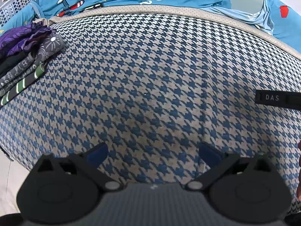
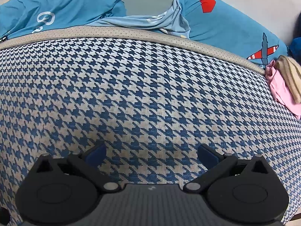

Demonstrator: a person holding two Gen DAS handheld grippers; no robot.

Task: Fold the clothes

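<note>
clothes lie in two places: a folded stack (image 1: pixel 24 60) at the left of the mattress (image 1: pixel 150 75), a loose pink and tan heap (image 2: pixel 284 82) at the right. left gripper (image 1: pixel 153 155) and right gripper (image 2: pixel 152 155) hang wide open, holding nothing. i judge a pause between garments; any next grasp needs the heap's edge.
</note>
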